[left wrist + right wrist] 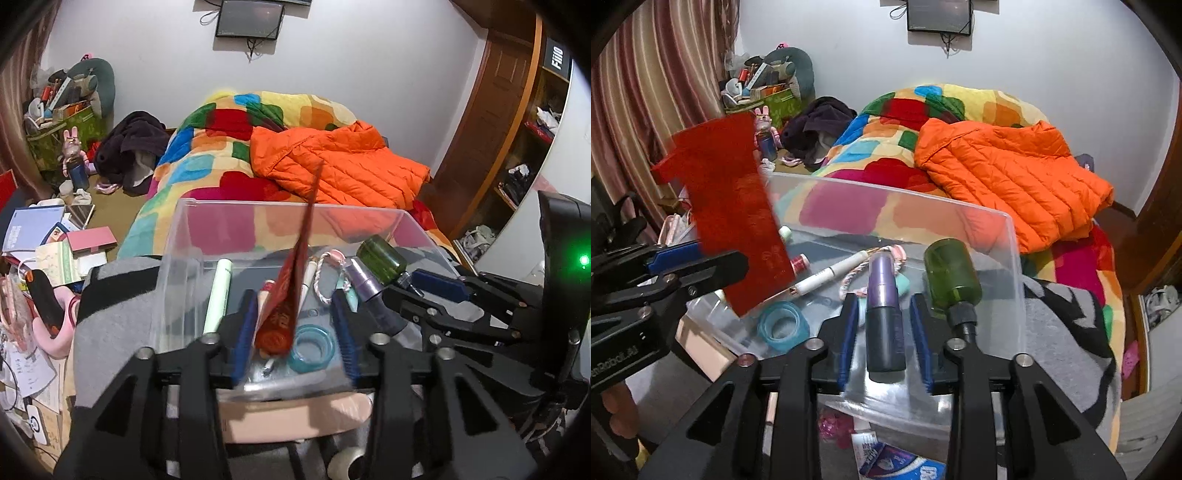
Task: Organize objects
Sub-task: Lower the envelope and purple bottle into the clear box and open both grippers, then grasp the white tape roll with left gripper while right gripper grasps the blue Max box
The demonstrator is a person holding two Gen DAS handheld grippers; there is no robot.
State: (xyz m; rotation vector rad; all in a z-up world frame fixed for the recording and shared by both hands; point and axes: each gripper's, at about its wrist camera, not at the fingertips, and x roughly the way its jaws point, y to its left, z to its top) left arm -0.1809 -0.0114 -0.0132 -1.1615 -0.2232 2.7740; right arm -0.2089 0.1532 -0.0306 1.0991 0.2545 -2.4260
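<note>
A clear plastic box (295, 205) (886, 192) rests on a grey and black cloth in front of me. My left gripper (294, 295) (716, 254) reaches into it. A red paper envelope (284, 314) (731, 206) stands upright and blurred between its blue pads, which are apart and not pinching it. My right gripper (883, 299) (421, 290) straddles a purple and dark bottle (884, 314) (369, 291), with a gap showing on each side. Also in the box lie a green bottle (951, 273) (382, 256), a teal tape ring (312, 349) (781, 325), a pale green tube (218, 295) and a white pen (831, 277).
Behind the box is a bed with a colourful blanket (221, 147) and an orange jacket (332, 162) (1015, 177). Books and clutter (44, 240) cover the floor at left. A wooden shelf (517, 147) stands at right. A white tape roll (347, 461) and a blue packet (897, 461) lie near me.
</note>
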